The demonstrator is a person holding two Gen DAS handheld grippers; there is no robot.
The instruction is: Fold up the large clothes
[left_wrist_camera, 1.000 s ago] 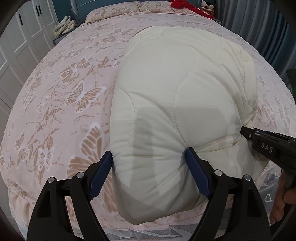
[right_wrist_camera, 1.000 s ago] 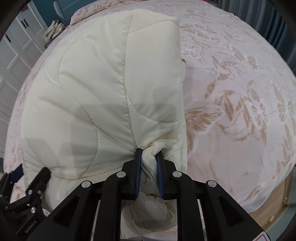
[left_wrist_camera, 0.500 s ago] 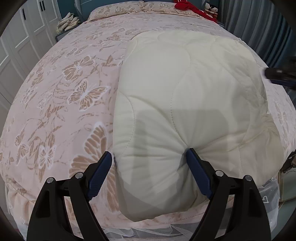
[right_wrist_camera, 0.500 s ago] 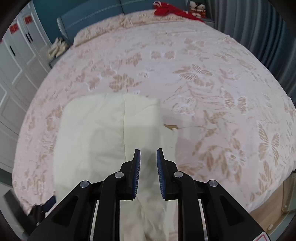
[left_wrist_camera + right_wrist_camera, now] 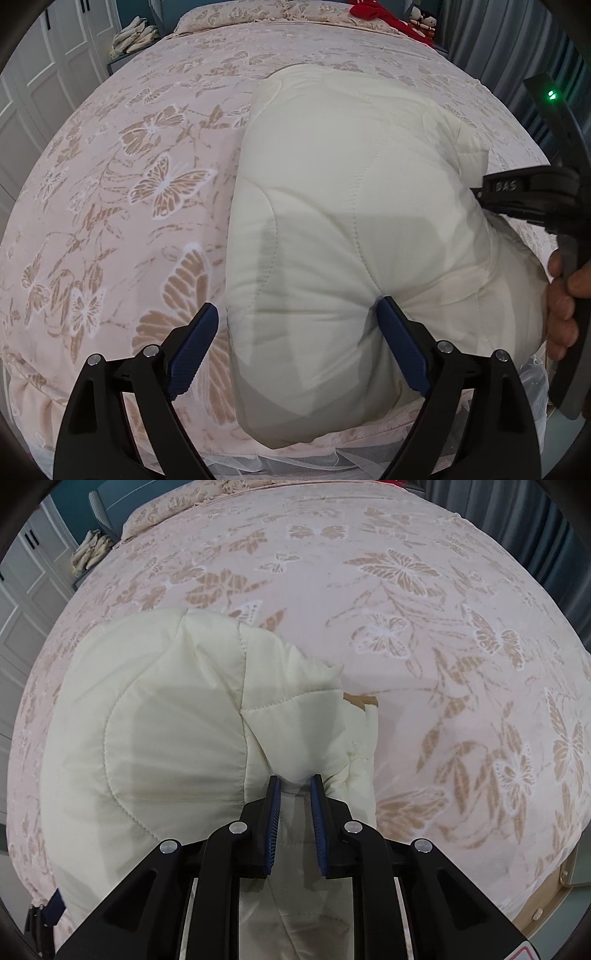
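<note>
Cream quilted padded garment [image 5: 354,229], folded into a thick bundle, lying on butterfly-print pink bedspread [image 5: 122,192] at the near edge of the bed, nearest part hanging slightly over that edge. Far end reaching toward the bed's middle.

Left gripper [image 5: 295,347] spread wide, jaws just been opening further, straddling the bundle's near left corner. Right blue pad dented into the puffy fabric, left pad [image 5: 192,347] just outside the bundle's left edge, over the bedspread; not clamping.

Right gripper [image 5: 294,805] narrow, pinching a bunched fold of the same garment at its right side, cloth gathered between the blue pads and pulled to a peak. Seen in left wrist view as black body marked "DAS" [image 5: 524,195] against the bundle's right edge, person's hand [image 5: 565,295] around the handle.

Small tan tag or patch [image 5: 360,701] showing at the garment's right edge, touching it.

Red cloth [image 5: 384,14] and pillows [image 5: 236,13] at the far head end of the bed. White wardrobe doors [image 5: 55,66] beyond the left edge. Grey curtain [image 5: 491,40] past the right edge.
</note>
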